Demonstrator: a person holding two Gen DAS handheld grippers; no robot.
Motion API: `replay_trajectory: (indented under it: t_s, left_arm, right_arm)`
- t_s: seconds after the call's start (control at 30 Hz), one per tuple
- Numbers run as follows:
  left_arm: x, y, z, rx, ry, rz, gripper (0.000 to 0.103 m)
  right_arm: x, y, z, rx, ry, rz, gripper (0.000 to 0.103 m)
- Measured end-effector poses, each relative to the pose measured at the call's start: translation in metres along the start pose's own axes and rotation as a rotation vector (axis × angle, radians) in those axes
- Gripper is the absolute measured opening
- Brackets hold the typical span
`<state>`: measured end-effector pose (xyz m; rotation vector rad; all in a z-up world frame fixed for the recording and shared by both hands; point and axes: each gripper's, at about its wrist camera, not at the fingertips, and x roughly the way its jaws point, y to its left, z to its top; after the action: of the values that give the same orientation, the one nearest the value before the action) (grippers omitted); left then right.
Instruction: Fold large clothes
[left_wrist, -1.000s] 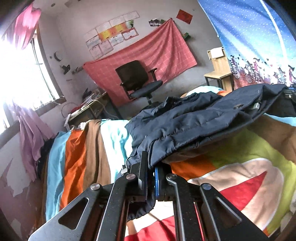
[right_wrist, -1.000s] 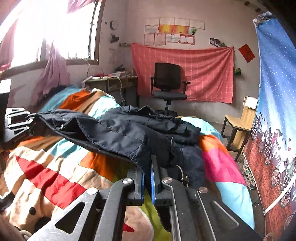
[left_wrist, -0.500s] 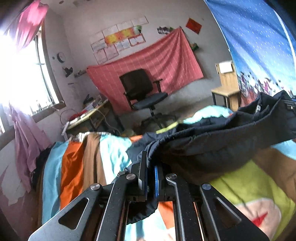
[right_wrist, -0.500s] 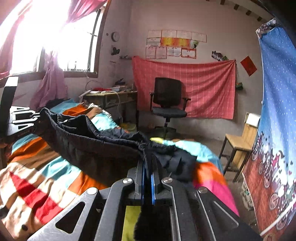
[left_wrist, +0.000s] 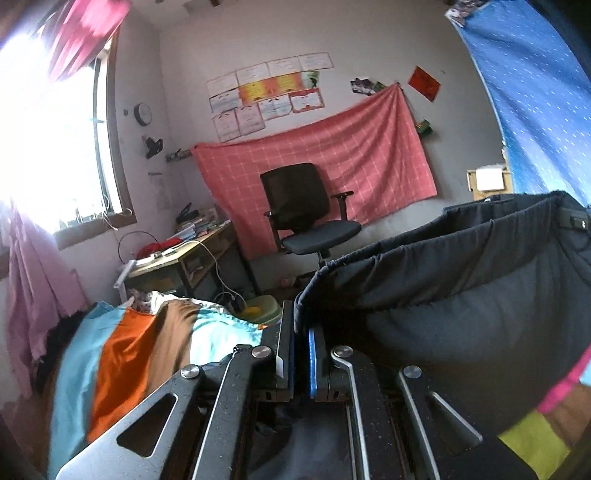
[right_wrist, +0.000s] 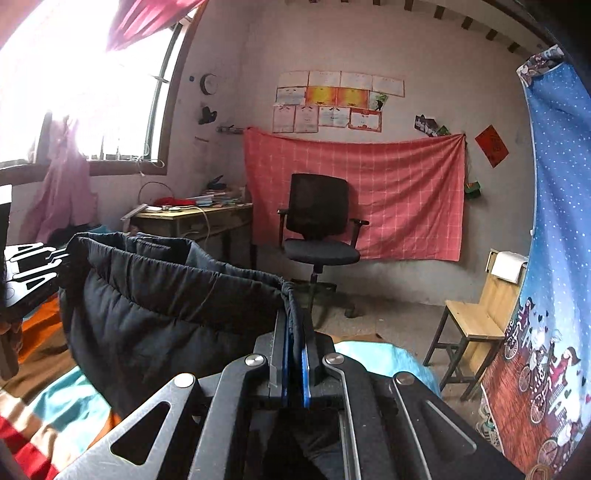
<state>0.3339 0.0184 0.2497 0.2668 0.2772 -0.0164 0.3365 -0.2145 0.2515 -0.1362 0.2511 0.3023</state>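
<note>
The left tongs (left_wrist: 302, 354) are clamped tight on one edge of the dark quilted jacket (left_wrist: 461, 295), and the right tongs (right_wrist: 294, 354) pinch its opposite edge. The jacket hangs stretched between them in the air above the striped bed (left_wrist: 122, 354). Farther off, a black office chair (right_wrist: 317, 225) stands before a red checked cloth (right_wrist: 399, 192) on the wall.
</note>
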Motion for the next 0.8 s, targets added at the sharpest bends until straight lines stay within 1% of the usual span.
replay_trajectory:
  t_s: [0.2,0.27,0.37,0.43,0.53,0.67,0.8]
  left_arm:
    - [0.041,0.003,0.006,-0.043,0.005,-0.011,0.005]
    - [0.052,0.003,0.004,-0.076,-0.001,-0.004,0.005]
    - [0.074,0.002,0.001,-0.134,0.021,-0.001,0.005]
    - [0.085,0.002,0.001,-0.153,0.034,0.0,0.005]
    - [0.103,-0.003,0.0,-0.147,0.05,0.009,0.005]
    - [0.121,-0.001,-0.006,-0.148,0.073,0.012,0.005]
    - [0.144,0.003,-0.015,-0.199,0.121,0.004,0.005]
  right_arm:
    - [0.041,-0.009,0.002,-0.03,0.032,-0.029,0.005]
    - [0.055,-0.01,0.001,-0.035,0.045,-0.039,0.005]
    - [0.078,-0.011,-0.005,-0.031,0.076,-0.059,0.005]
    - [0.093,-0.012,-0.01,-0.026,0.094,-0.068,0.005]
    - [0.117,-0.016,-0.015,-0.027,0.128,-0.082,0.005]
    - [0.146,-0.016,-0.022,-0.038,0.171,-0.087,0.005]
    - [0.177,-0.013,-0.031,-0.051,0.225,-0.078,0.005]
